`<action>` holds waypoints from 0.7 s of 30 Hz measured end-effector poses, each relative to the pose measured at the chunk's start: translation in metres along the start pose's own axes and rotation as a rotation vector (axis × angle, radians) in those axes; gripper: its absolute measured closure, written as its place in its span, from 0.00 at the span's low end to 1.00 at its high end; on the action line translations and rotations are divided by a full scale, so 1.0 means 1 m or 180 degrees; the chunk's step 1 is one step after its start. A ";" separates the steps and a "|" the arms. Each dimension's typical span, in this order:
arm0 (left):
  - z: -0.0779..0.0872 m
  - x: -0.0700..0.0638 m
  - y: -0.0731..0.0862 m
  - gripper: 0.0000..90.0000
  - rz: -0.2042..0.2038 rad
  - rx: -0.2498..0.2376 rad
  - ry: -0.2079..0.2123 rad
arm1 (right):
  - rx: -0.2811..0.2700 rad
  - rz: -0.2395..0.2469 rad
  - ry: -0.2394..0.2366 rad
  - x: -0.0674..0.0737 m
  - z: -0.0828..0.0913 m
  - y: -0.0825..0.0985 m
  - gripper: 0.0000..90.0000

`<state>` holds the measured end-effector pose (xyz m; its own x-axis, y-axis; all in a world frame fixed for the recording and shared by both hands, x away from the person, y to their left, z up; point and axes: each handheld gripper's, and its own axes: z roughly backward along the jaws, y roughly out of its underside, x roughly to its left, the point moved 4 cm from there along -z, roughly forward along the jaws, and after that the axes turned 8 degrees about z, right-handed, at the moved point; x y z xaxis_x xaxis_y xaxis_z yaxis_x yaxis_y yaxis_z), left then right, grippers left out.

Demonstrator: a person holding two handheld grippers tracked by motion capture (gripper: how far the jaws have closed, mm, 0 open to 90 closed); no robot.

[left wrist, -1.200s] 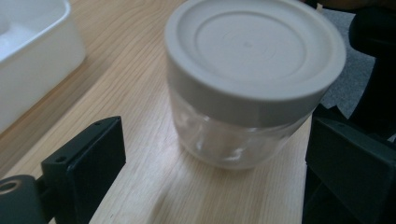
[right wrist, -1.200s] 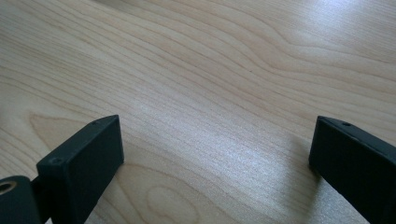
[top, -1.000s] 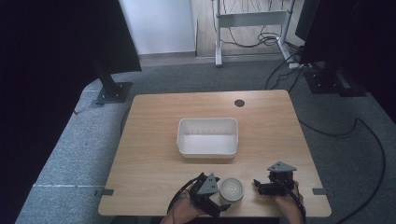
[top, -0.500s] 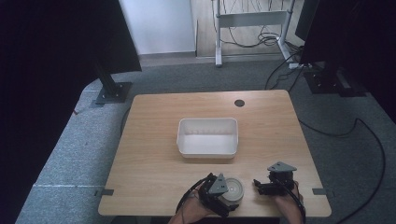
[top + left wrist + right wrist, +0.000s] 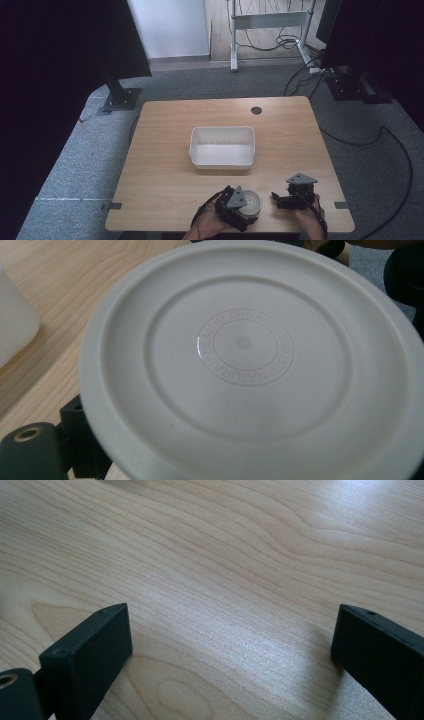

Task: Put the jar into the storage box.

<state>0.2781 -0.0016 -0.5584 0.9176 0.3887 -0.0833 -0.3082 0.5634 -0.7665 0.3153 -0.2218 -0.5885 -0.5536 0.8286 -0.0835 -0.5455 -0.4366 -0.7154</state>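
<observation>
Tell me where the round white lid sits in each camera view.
High view: the round white lid lies at the table's near edge, under the left gripper.
Left gripper view: the lid spans most of the frame.
Right gripper view: open jaws over bare wood.
Shared landmark: the wooden tabletop.

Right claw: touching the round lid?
Apart. The high view shows bare wood between the right claw and the round lid; the right gripper view shows just table between its jaws.
</observation>
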 end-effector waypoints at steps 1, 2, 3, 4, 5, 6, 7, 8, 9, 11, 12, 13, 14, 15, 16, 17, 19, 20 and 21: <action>0.001 0.001 0.000 0.11 -0.0011 0.0014 -0.0009 | 0.0000 0.0001 0.0000 0.000 0.000 0.000 0.03; 0.002 0.002 -0.001 0.11 0.0003 0.0002 -0.0017 | 0.0000 0.0000 0.0001 0.000 0.000 0.000 0.03; 0.003 0.003 -0.001 0.11 0.0013 -0.0002 -0.0023 | 0.0000 0.0001 0.0000 0.000 0.000 0.000 0.03; 0.004 0.004 -0.002 0.11 0.0030 -0.0013 -0.0030 | 0.0001 0.0000 0.0000 0.000 0.000 0.000 0.03; 0.005 0.006 -0.003 0.11 0.0042 -0.0016 -0.0041 | 0.0001 0.0001 0.0000 0.000 0.000 0.000 0.03; 0.006 0.007 -0.003 0.11 0.0049 -0.0018 -0.0054 | 0.0001 0.0001 0.0000 0.000 0.000 0.000 0.03; 0.007 0.009 -0.004 0.11 0.0038 -0.0007 -0.0074 | 0.0000 0.0001 0.0000 0.000 0.000 0.000 0.03; 0.008 0.010 -0.004 0.11 0.0049 -0.0012 -0.0096 | 0.0000 0.0001 0.0000 0.000 0.000 0.000 0.03; 0.009 0.012 -0.005 0.11 0.0048 -0.0010 -0.0115 | 0.0001 0.0002 0.0000 0.000 0.000 0.000 0.03; 0.012 0.015 -0.006 0.11 0.0049 -0.0018 -0.0151 | 0.0000 0.0001 0.0000 0.000 0.000 0.000 0.03; 0.013 0.017 -0.007 0.11 0.0061 -0.0030 -0.0175 | -0.0001 0.0001 0.0000 0.000 0.000 0.000 0.03; 0.013 0.017 -0.007 0.11 0.0061 -0.0030 -0.0175 | 0.0000 0.0001 0.0000 0.000 0.000 0.000 0.03; 0.016 0.020 -0.009 0.11 0.0067 -0.0050 -0.0204 | -0.0001 0.0001 0.0000 0.000 0.000 0.000 0.03; 0.017 0.021 -0.009 0.11 0.0069 -0.0062 -0.0217 | -0.0001 0.0001 0.0000 0.000 0.000 0.000 0.03; 0.019 0.023 -0.010 0.11 0.0068 -0.0071 -0.0229 | 0.0000 0.0000 0.0000 0.000 0.000 0.000 0.03; 0.020 0.024 -0.011 0.11 0.0063 -0.0072 -0.0246 | 0.0000 0.0001 0.0000 0.000 0.000 0.000 0.03; 0.022 0.027 -0.012 0.11 0.0063 -0.0079 -0.0273 | -0.0002 0.0003 0.0000 0.000 0.000 0.000 0.03; 0.023 0.028 -0.013 0.11 0.0071 -0.0088 -0.0285 | -0.0001 0.0001 0.0000 0.000 0.000 0.000 0.03; 0.024 0.030 -0.013 0.11 0.0079 -0.0094 -0.0294 | 0.0000 0.0000 0.0000 0.000 0.000 0.000 0.03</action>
<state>0.3035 0.0199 -0.5352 0.8823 0.4685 -0.0446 -0.3218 0.5314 -0.7836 0.3153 -0.2218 -0.5885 -0.5536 0.8286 -0.0835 -0.5456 -0.4366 -0.7154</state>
